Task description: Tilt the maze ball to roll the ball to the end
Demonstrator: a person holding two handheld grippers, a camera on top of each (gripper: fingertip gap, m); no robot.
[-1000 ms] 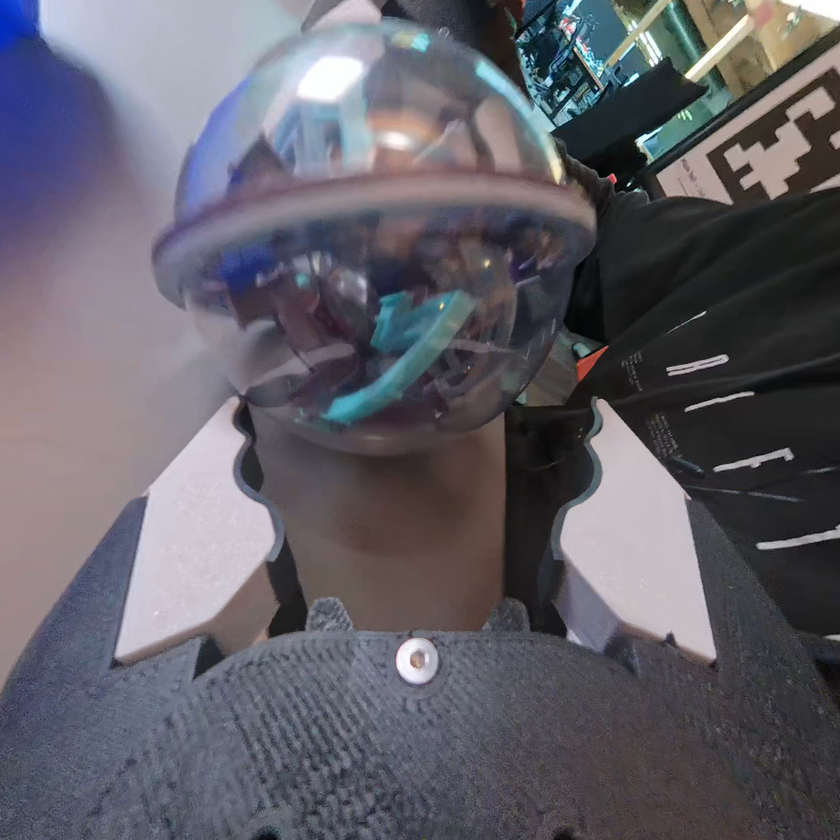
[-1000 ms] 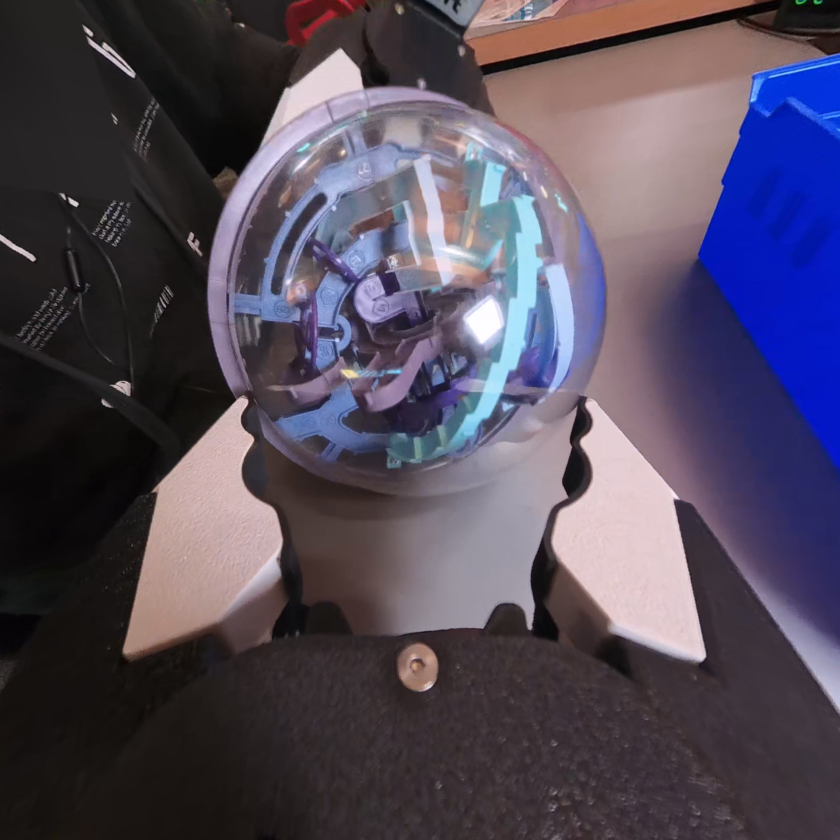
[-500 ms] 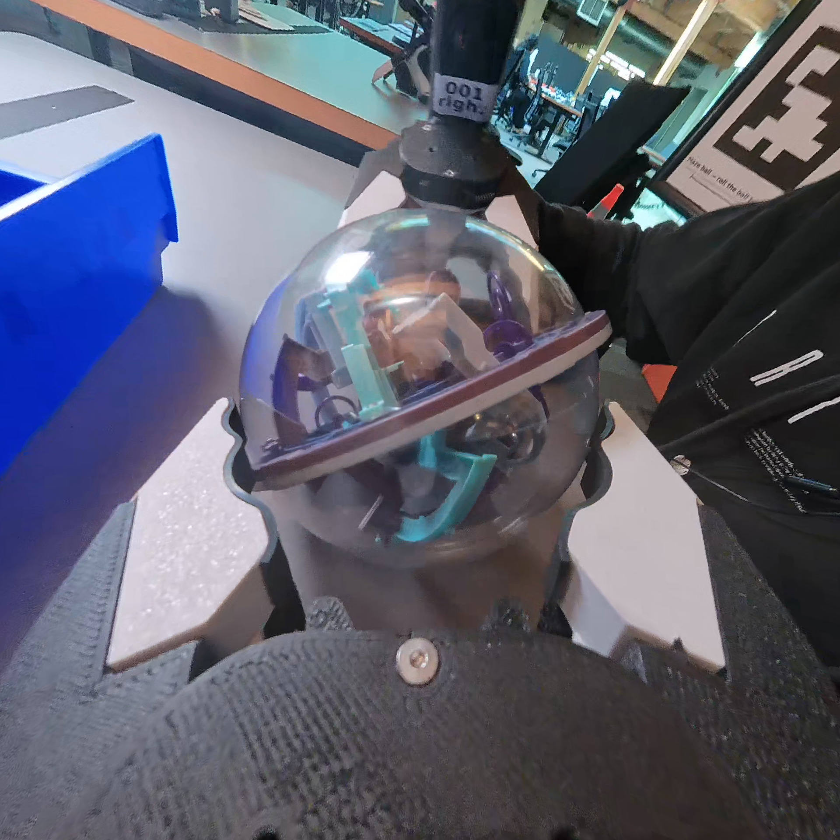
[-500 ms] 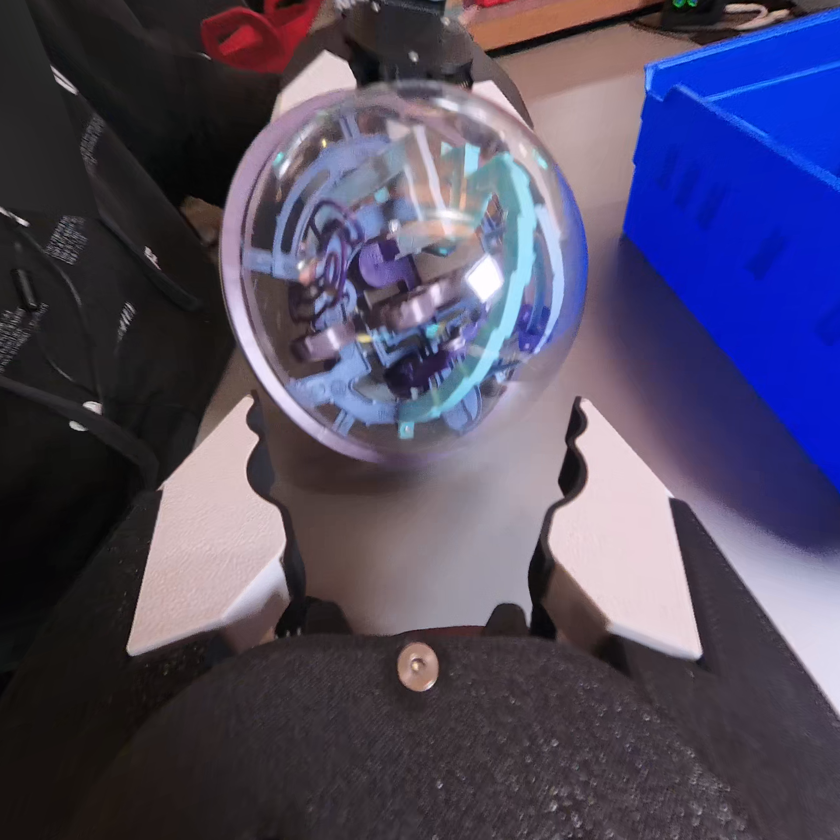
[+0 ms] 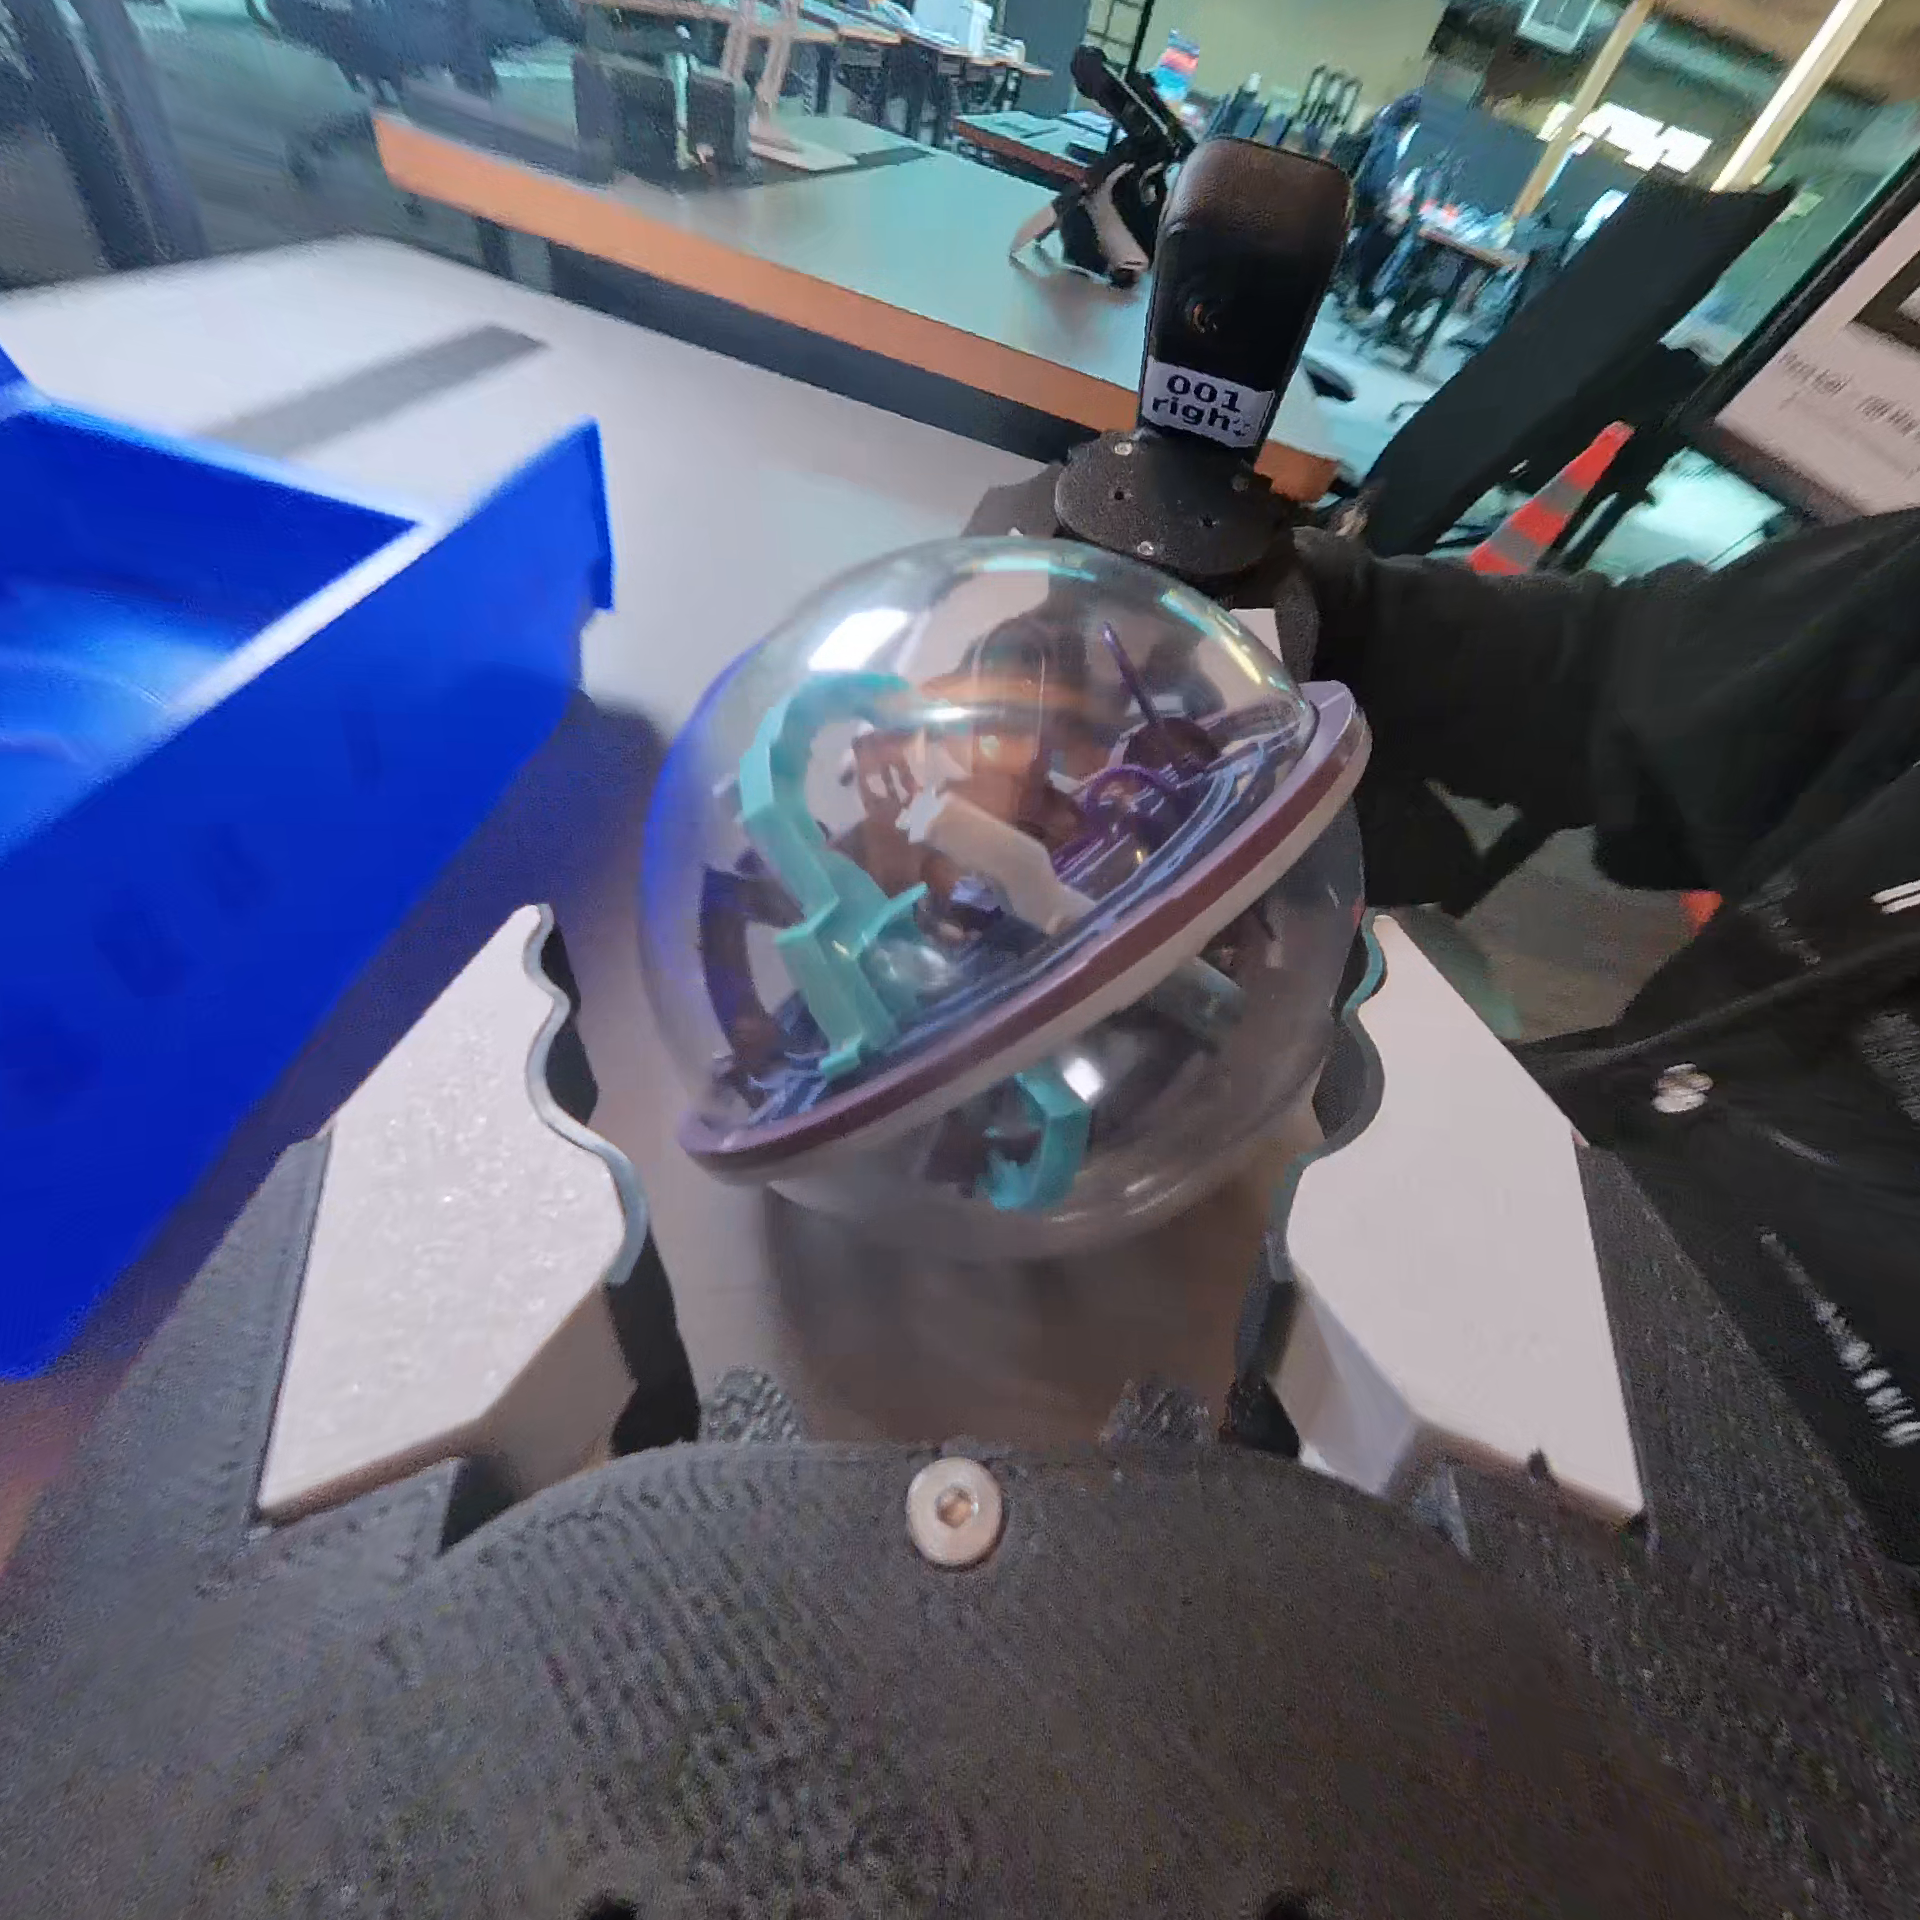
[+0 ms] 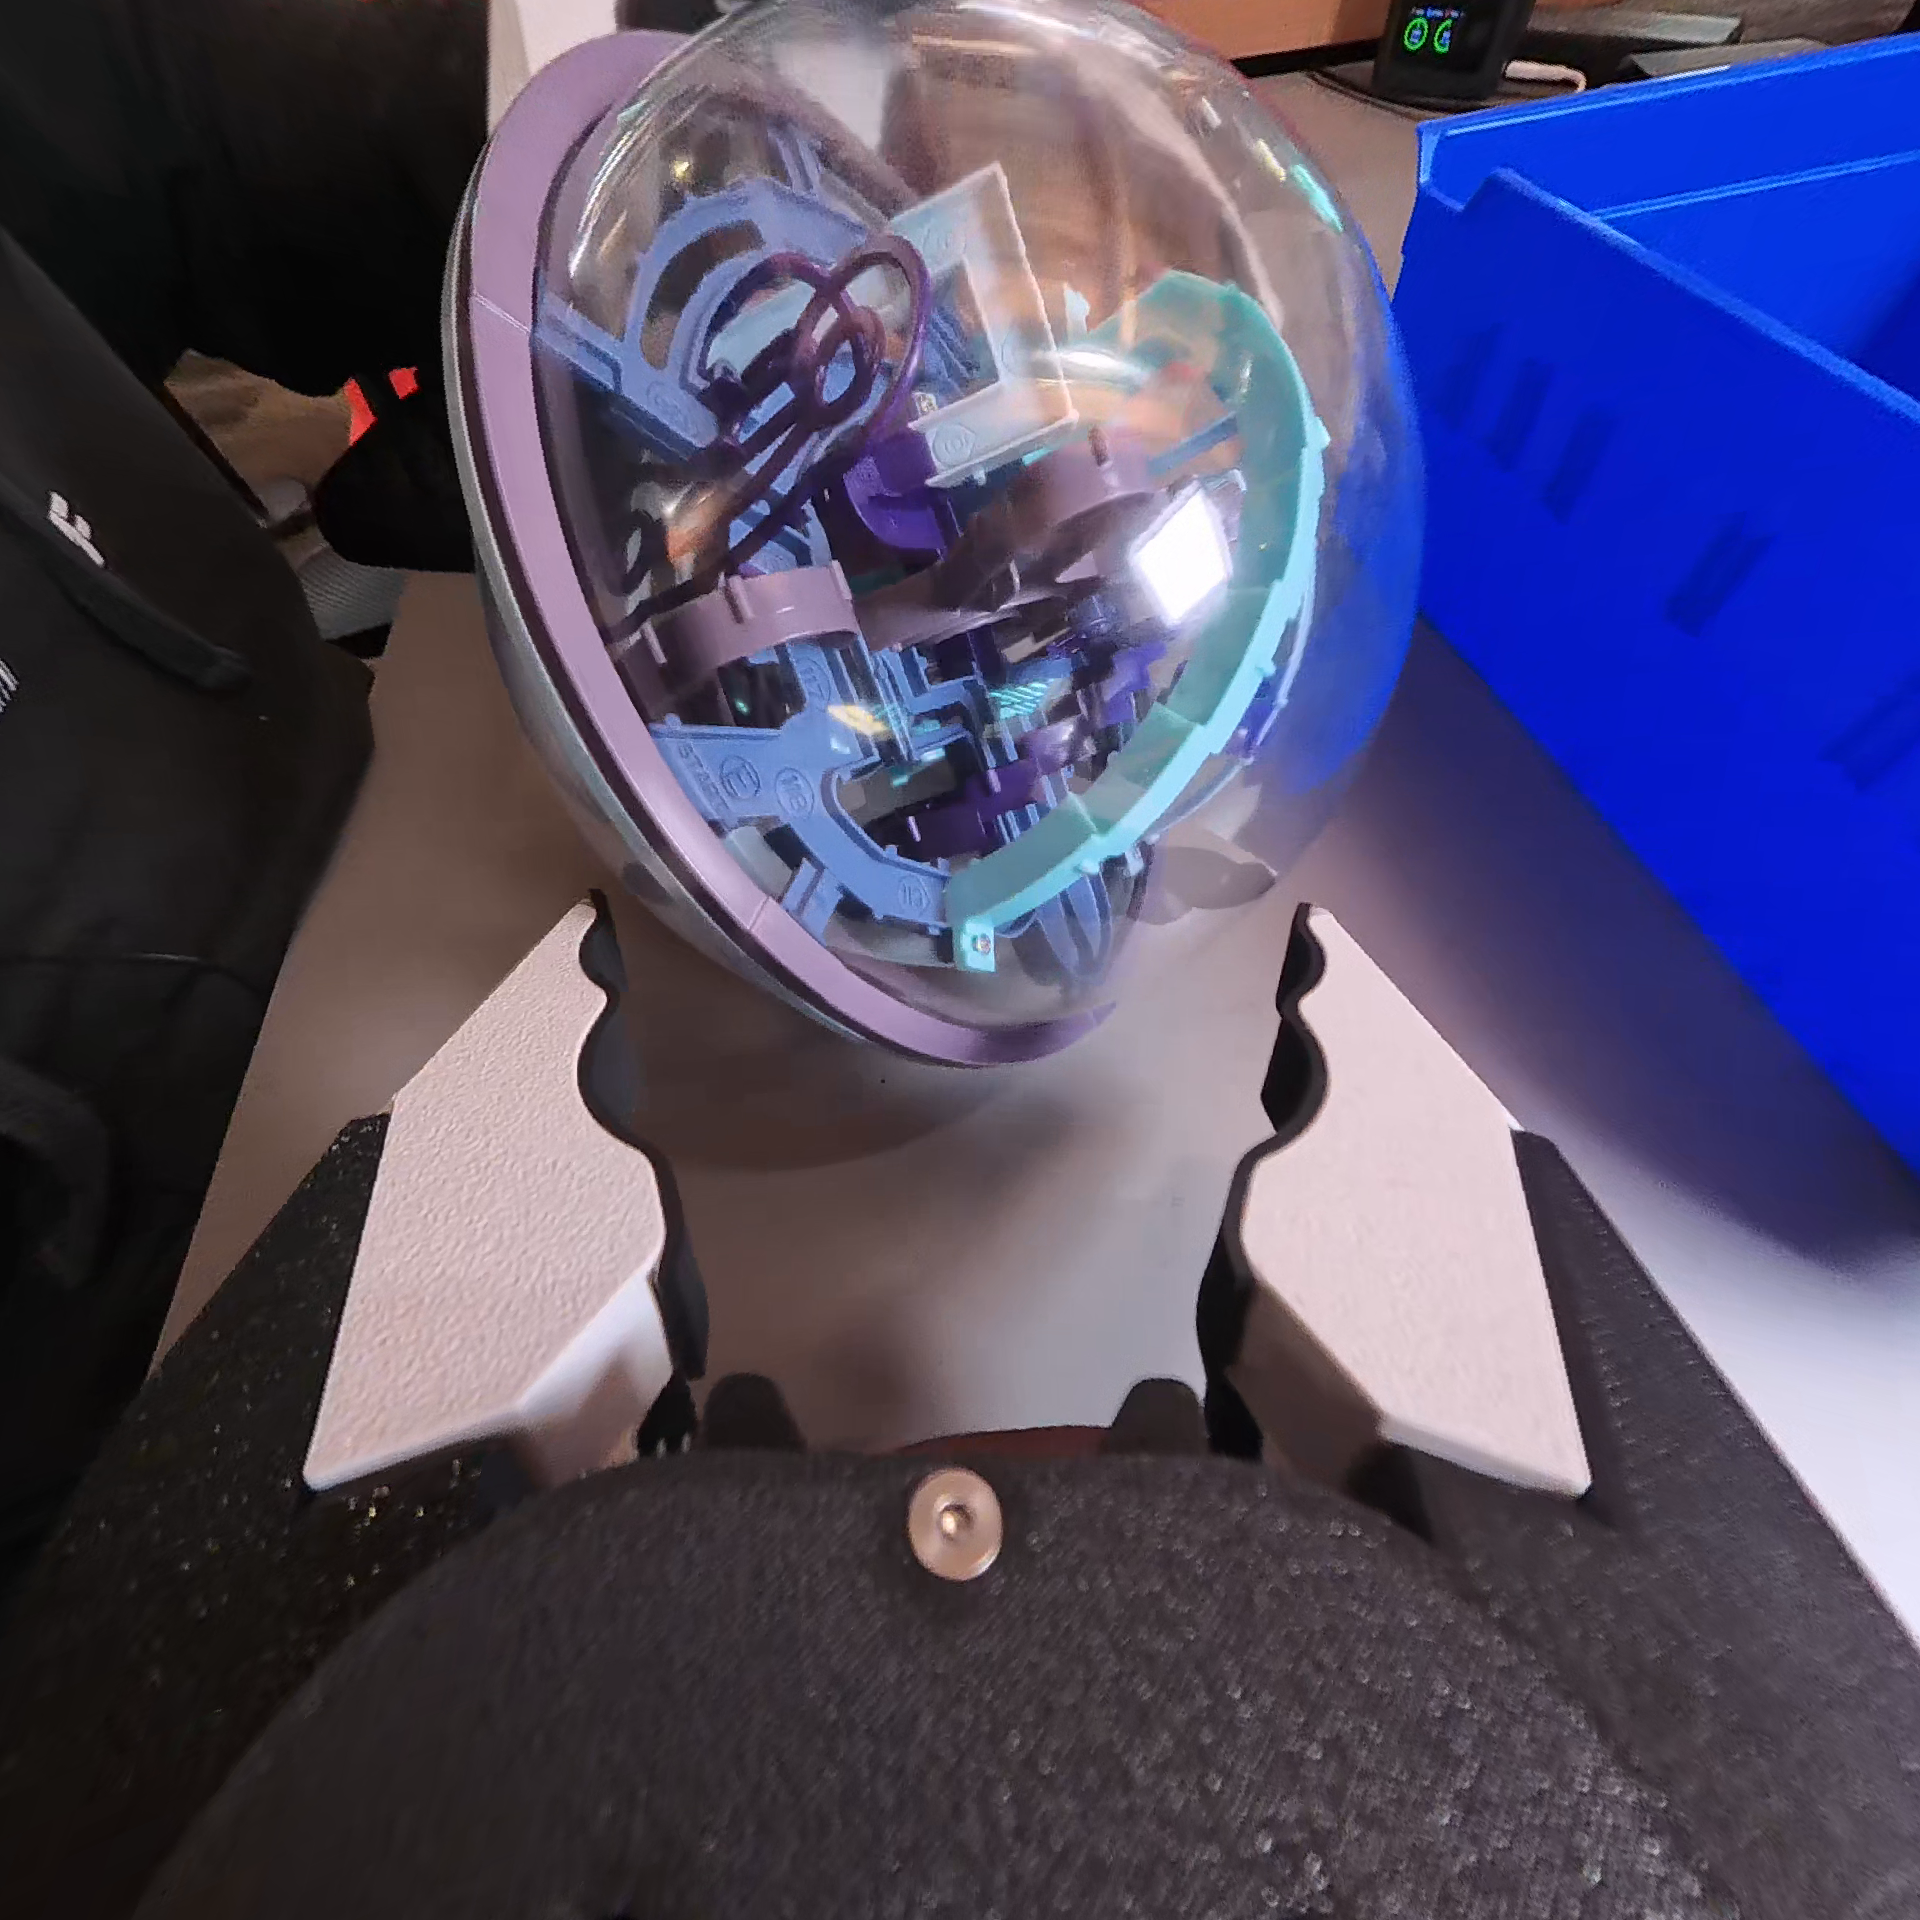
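Note:
The maze ball (image 5: 997, 935) is a clear sphere with a purple rim ring and teal, blue and purple tracks inside. It sits between my two grippers, just over the grey table (image 6: 1039, 1195), tilted so that the ring slants steeply. My left gripper (image 5: 951, 935) has its jaws wide apart, with the sphere between its white fingertips (image 5: 1382, 997). My right gripper (image 6: 951, 925) is also wide open, its tips against the near side of the maze ball (image 6: 935, 540). The right gripper also shows behind the sphere in the left wrist view (image 5: 1174, 499). I cannot pick out the small ball inside.
A blue plastic bin (image 6: 1714, 520) stands on the table close beside the sphere; it also shows in the left wrist view (image 5: 208, 779). A person's black sleeve (image 5: 1558, 727) and jacket are on the other side. Other tables and chairs stand far behind.
The sphere has been turned: its rim ring went from nearly level to steeply slanted. It dropped lower between the left fingertips, and the blue bin came into the left wrist view.

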